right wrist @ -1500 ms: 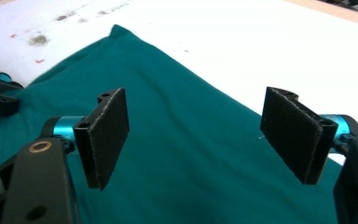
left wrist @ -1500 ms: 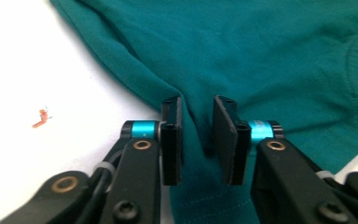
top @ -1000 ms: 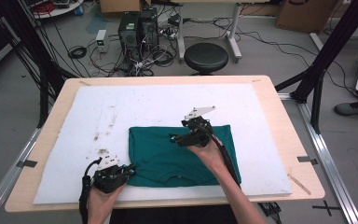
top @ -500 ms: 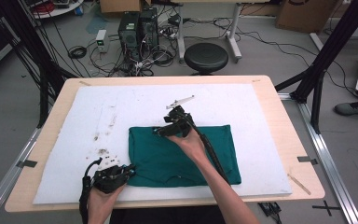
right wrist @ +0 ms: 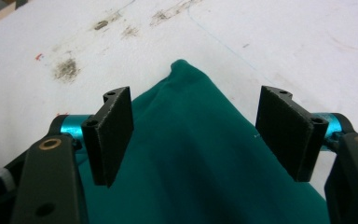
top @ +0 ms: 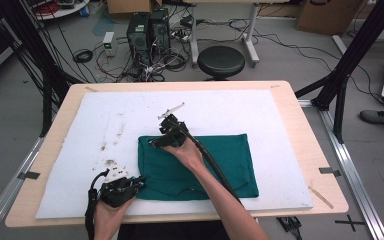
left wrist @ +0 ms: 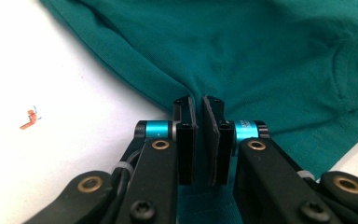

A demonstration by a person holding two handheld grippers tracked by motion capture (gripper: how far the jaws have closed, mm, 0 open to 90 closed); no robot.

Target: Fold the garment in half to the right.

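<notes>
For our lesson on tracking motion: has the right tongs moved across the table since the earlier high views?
Yes. The right tongs moved left along the green shirt, from near its far right part to its far left corner, jaws open and just closing a little.

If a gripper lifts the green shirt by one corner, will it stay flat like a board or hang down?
The green shirt would probably hang limp: it shows soft wrinkles where the left gripper pinches its edge. It looks thin and likely light. On the white mat it may drag and bunch up rather than slide whole.

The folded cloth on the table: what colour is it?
The cloth is plain dark teal green, with no pattern; the left gripper view shows it best.
</notes>
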